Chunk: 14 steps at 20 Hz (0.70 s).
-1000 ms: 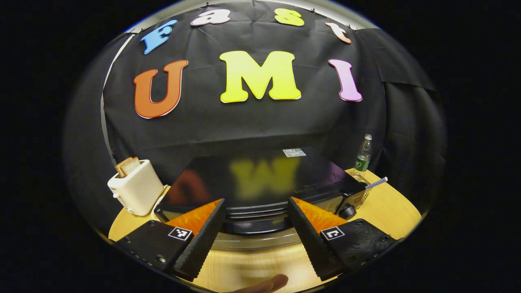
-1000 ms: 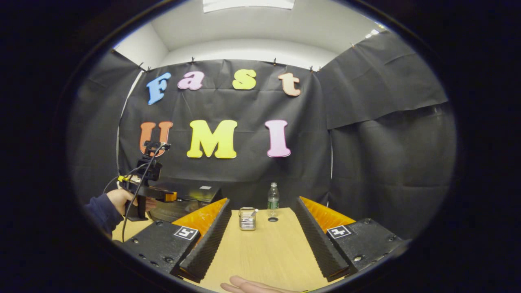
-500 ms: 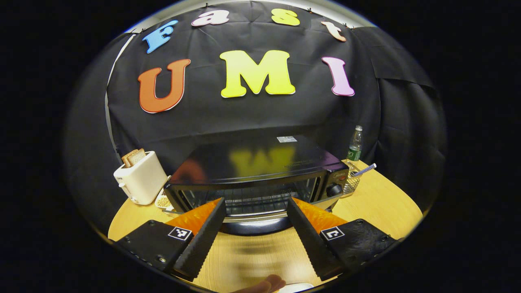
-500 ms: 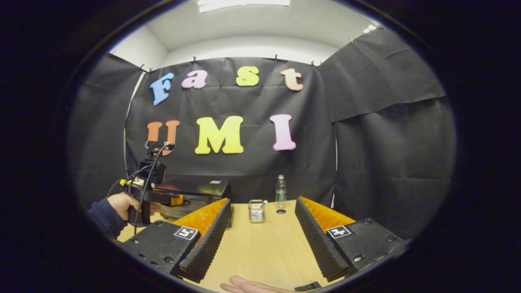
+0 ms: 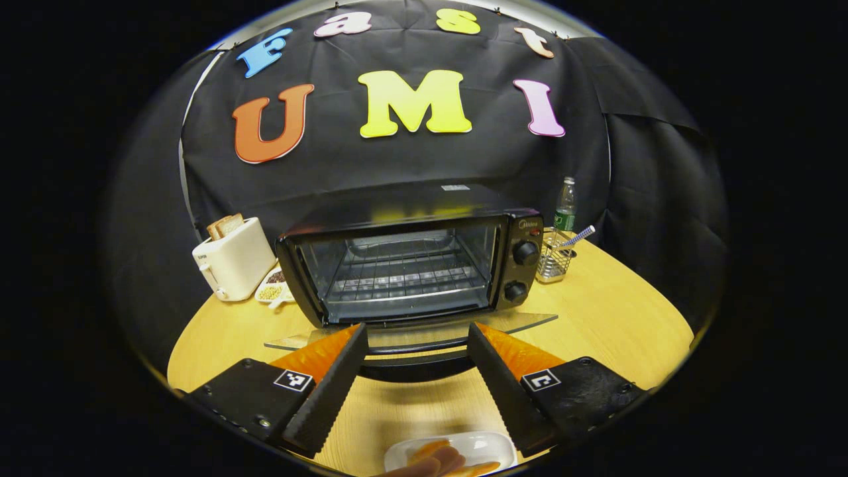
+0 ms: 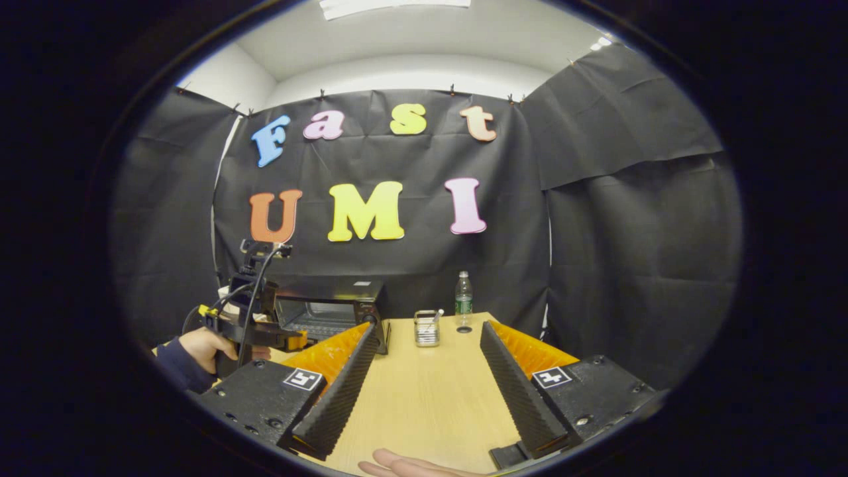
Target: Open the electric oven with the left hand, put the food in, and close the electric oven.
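The black electric oven (image 5: pixel 404 255) stands on the wooden table with its glass door (image 5: pixel 411 329) lying flat and its wire rack bare. The door's dark handle (image 5: pixel 414 368) runs across the gap between my left gripper's (image 5: pixel 416 331) fingers, which stand wide apart and open. A white plate of orange and brown food (image 5: pixel 450 454) sits at the near edge below the gripper, with a fingertip beside it. In the right gripper view my right gripper (image 6: pixel 429 329) is open over bare table. Far left there, a hand holds the left gripper (image 6: pixel 255 328) before the oven (image 6: pixel 331 308).
A white toaster (image 5: pixel 232 265) with bread and a small dish of grains (image 5: pixel 273 290) stand left of the oven. A wire basket (image 5: pixel 553 255) with a straw and a water bottle (image 5: pixel 564 204) stand to its right. The table (image 5: pixel 609 318) has bare room at the right.
The oven door has swung down from nearly shut to flat open as my left gripper drew back and down. The food plate has come into view. The right gripper pulled back slightly.
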Motion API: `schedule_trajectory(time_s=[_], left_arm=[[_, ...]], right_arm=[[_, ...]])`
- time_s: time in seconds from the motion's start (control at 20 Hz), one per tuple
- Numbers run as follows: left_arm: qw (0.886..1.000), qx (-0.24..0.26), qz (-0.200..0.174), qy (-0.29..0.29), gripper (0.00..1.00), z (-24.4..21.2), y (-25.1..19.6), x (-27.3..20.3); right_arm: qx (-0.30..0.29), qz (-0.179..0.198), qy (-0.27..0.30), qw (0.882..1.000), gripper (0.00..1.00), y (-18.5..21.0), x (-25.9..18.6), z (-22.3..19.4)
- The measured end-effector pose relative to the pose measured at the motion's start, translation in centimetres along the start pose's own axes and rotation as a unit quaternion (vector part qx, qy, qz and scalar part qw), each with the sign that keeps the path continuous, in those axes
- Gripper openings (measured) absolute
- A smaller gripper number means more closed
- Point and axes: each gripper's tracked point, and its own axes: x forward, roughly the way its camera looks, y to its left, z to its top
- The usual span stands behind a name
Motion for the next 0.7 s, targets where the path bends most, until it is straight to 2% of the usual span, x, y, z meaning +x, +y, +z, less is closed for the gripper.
schedule_trajectory(time_s=[0.1, 0.4, 0.65, 0.7], left_arm=[[1.0, -0.008, -0.002, 0.014, 0.99, -2.1, -0.3, -0.3], [0.993, -0.08, -0.032, 0.085, 0.99, -8.3, -1.1, 1.3], [0.995, -0.074, -0.025, 0.059, 0.95, -7.8, 0.1, 1.6], [0.995, -0.078, -0.024, 0.056, 0.95, -7.5, 0.3, 1.3]], right_arm=[[0.001, -0.001, 0.005, 1.0, 0.99, 0.0, -0.7, -0.6], [-0.007, 0.0, 0.006, 1.0, 0.96, 0.8, -2.1, -0.8], [-0.013, 0.002, 0.018, 1.0, 0.96, 1.7, -2.0, -1.7], [-0.013, 0.004, 0.021, 1.0, 0.99, 1.9, -1.9, -2.0]])
